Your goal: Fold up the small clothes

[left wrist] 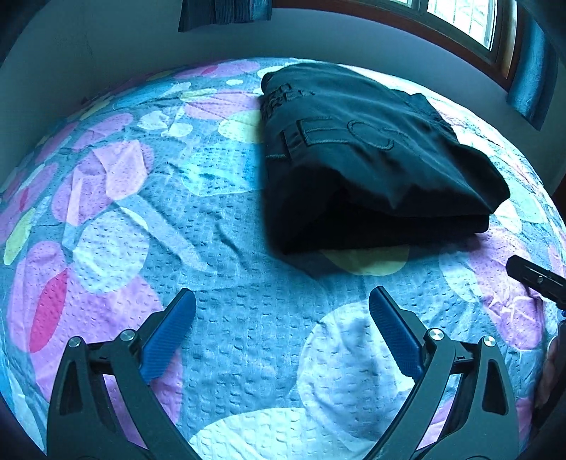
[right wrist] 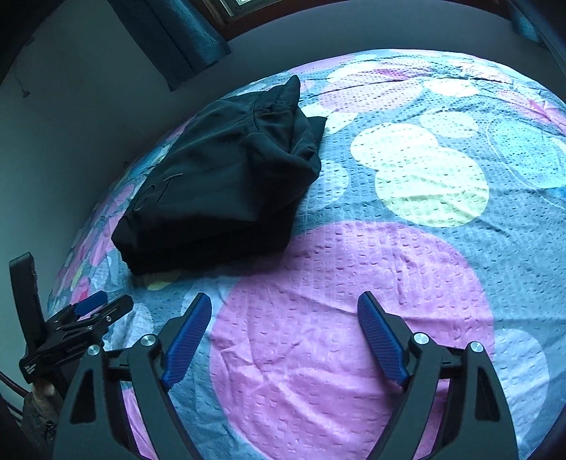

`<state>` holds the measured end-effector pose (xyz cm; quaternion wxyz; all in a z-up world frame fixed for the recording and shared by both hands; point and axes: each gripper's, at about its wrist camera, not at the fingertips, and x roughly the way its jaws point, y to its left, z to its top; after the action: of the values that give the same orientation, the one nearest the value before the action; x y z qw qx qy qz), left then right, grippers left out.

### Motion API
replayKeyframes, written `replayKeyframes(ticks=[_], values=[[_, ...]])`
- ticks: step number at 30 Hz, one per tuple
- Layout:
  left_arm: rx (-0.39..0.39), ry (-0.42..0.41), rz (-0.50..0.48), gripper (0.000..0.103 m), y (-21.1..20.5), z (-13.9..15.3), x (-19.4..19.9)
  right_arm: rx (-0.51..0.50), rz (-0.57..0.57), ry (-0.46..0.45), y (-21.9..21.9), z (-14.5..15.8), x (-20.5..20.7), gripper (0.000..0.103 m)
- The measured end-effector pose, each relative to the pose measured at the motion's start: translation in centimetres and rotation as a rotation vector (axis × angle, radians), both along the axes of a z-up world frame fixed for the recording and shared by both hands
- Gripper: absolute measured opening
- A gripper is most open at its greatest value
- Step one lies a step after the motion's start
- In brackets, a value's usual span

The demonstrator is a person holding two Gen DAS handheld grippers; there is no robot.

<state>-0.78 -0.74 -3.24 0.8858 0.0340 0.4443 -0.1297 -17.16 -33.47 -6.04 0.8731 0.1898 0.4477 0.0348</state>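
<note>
A dark garment (left wrist: 371, 155) with stitched letters lies folded in a thick stack on the patterned bedspread (left wrist: 219, 226). My left gripper (left wrist: 283, 300) hangs over the spread in front of it, open, blue pads wide apart with nothing between them. In the right wrist view the same folded garment (right wrist: 223, 177) sits up and to the left. My right gripper (right wrist: 284, 304) is open over a big pink circle, nothing in it. The left gripper (right wrist: 95, 308) shows at that view's lower left edge, held by a hand. A black part of the right gripper (left wrist: 534, 279) pokes in at the left wrist view's right edge.
The bedspread (right wrist: 424, 247) has pink, white and yellow circles and reaches a grey wall (left wrist: 106, 46) behind. A wood-framed window (left wrist: 470, 24) and dark curtains (right wrist: 169, 39) are above the far side. Bare bedspread stretches to the garment's left and right.
</note>
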Motion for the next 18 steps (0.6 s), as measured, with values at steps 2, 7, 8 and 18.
replayKeyframes(ticks=[2, 7, 8, 18], values=[[0.0, -0.02, 0.005, 0.098, -0.2, 0.5, -0.4, -0.034, -0.012, 0.004, 0.2, 0.2, 0.0, 0.084], [-0.004, -0.048, 0.022, 0.098, -0.3, 1.5, -0.9, -0.119, -0.011, -0.002, 1.0, 0.9, -0.1, 0.084], [0.001, -0.051, 0.029, 0.098, -0.3, 1.6, -1.0, -0.132, -0.008, -0.006, 1.3, 1.0, -0.1, 0.084], [0.027, -0.107, 0.055, 0.098, -0.3, 2.2, -0.8, -0.186, -0.021, -0.027, 1.9, 1.3, -0.5, 0.084]])
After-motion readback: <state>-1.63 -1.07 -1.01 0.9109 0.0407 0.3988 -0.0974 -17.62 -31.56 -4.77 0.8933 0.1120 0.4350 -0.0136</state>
